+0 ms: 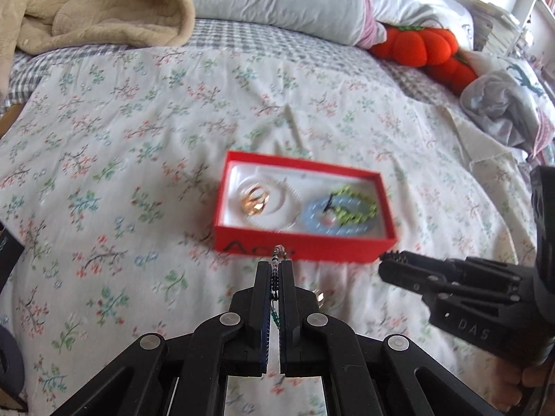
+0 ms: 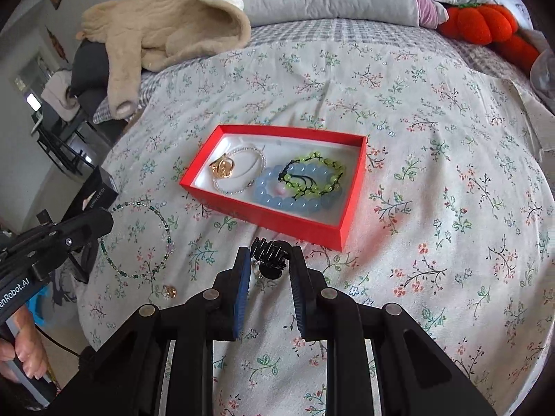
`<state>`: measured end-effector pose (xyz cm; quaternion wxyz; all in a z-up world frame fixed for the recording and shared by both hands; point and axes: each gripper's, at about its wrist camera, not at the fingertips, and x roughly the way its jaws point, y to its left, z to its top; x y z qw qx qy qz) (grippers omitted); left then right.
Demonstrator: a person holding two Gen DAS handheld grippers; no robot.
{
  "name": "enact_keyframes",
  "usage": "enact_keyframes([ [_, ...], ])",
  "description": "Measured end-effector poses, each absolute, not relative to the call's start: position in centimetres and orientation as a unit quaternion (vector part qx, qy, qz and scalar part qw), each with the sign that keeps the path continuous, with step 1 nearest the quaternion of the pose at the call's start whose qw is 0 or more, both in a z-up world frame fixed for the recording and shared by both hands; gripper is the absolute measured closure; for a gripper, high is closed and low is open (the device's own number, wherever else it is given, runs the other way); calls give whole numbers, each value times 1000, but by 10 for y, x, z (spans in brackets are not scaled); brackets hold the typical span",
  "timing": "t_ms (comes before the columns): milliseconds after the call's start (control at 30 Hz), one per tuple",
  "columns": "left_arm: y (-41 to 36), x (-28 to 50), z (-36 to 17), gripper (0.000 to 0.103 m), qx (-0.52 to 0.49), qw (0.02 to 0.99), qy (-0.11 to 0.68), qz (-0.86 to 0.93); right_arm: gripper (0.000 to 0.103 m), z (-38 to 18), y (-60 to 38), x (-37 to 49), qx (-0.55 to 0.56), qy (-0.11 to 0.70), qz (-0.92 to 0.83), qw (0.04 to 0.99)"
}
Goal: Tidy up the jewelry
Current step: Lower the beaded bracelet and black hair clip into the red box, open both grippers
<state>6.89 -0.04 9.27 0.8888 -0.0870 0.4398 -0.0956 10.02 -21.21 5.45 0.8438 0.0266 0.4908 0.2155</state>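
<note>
Jaws: left gripper (image 1: 276, 267) pinching necklace (image 2: 138, 239); right gripper (image 2: 269, 260) clamping hair clip (image 2: 270, 254), near red box (image 2: 277, 223).

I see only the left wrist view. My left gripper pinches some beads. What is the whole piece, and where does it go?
Observer: It is a necklace, one wide loop of green beads that runs out from the left gripper, beside the box.
Operator: Does the right gripper carry anything?
Observer: Yes, a black clip sits between its fingers, just before the box's near wall.
</note>
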Motion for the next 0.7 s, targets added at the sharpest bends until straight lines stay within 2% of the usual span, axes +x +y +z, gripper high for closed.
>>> enact_keyframes([
  [233,-17,104,101,103,-118,884,437,-117,79,66,-231,117,53,469,212,856],
  [700,-19,158,72,103,-126,888,432,-92,79,62,-236,141,71,465,223,854],
])
